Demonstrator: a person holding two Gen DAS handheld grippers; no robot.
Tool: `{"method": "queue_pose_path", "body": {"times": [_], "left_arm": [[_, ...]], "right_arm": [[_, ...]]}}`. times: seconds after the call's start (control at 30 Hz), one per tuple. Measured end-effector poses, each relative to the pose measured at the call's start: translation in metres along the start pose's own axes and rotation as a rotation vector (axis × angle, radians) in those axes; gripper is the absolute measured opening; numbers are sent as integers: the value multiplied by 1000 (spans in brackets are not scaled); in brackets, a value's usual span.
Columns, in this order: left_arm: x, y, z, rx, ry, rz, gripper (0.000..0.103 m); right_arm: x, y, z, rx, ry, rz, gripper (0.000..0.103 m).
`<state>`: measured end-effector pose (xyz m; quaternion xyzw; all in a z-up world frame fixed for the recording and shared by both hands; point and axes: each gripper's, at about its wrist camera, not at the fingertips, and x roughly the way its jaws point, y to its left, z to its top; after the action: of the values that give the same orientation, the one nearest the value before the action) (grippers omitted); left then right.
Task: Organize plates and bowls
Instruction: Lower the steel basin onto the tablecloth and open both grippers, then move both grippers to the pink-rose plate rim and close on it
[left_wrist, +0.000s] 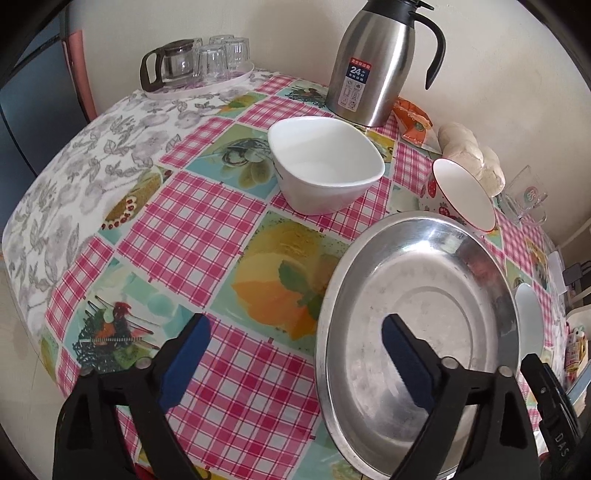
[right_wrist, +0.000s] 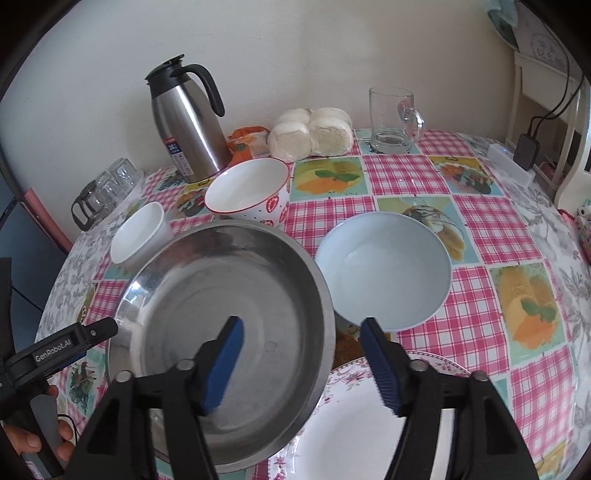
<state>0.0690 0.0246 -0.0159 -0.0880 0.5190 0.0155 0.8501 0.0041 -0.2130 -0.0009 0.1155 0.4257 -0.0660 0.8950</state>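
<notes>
A round steel plate (left_wrist: 417, 306) (right_wrist: 221, 325) lies on the checked tablecloth, its right edge overlapping a flower-rimmed white plate (right_wrist: 369, 424). My left gripper (left_wrist: 295, 319) is open astride the steel plate's left rim, touching nothing. My right gripper (right_wrist: 303, 323) is open astride its right rim, one finger over the steel, the other beside it. Behind stand a white square bowl (left_wrist: 325, 166) (right_wrist: 142, 236) and a strawberry-patterned bowl (left_wrist: 463, 195) (right_wrist: 247, 192). A pale blue bowl (right_wrist: 384, 266) sits to the right.
A steel thermos jug (left_wrist: 373, 62) (right_wrist: 188, 122) stands at the back by the wall. A tray of glasses (left_wrist: 199, 62) is at the back left. Buns (right_wrist: 310, 133), a snack packet (left_wrist: 413, 122) and a glass mug (right_wrist: 393, 122) line the back. A hand (right_wrist: 33, 439) holds the left gripper's body.
</notes>
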Motion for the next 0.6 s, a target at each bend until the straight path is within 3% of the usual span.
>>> {"method": "queue_pose_path", "body": {"times": [0.27,0.6], "left_arm": [[-10,-6,-2,26,-27,-8,97],[-29,-15,-7,28,-67,-27,97]], "right_arm": [[-6,3,1,-32,-20,-16,100],[-19,2,-1,-56,-41,-27,103]]}}
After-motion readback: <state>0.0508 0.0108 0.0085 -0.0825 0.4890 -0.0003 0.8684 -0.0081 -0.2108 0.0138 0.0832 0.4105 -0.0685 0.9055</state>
